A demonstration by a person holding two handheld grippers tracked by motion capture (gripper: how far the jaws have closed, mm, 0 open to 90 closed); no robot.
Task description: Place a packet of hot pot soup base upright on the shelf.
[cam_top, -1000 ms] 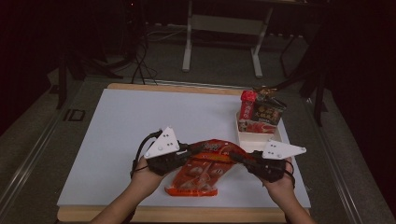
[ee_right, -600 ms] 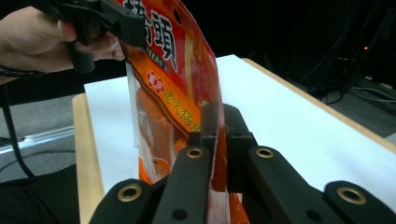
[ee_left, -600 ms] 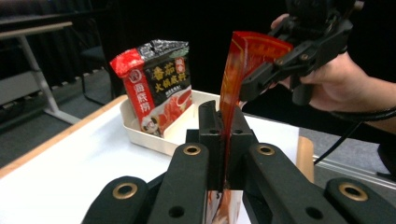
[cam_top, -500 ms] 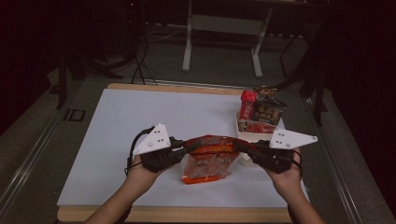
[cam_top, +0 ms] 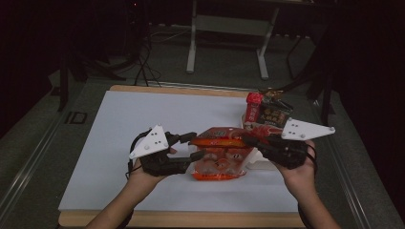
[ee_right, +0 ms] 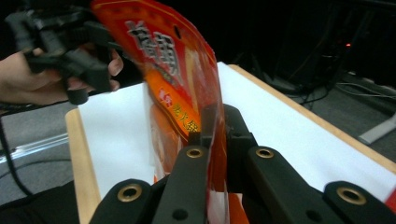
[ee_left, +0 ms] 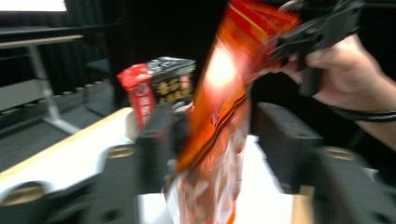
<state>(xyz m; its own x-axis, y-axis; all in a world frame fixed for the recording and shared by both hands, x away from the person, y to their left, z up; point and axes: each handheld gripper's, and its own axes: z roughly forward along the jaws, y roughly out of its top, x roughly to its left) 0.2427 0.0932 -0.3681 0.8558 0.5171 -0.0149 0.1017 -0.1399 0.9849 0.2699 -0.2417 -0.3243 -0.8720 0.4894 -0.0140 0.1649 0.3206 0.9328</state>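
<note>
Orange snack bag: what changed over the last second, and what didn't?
The orange snack bag went from lying flat to hanging upright off the white mat. The right gripper stays clamped on its edge and rose. The left gripper has just been opening; the bag sits between its jaws, unpressed. The snack packets behind stayed put.

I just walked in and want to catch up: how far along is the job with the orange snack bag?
Done: the orange snack bag is lifted off the white table. In hand: the right gripper clamps the bag's edge, while the left gripper has just been opening, its jaws standing apart on either side of the bag. Left, probably: carrying it to the tray of snack packs behind it.
</note>
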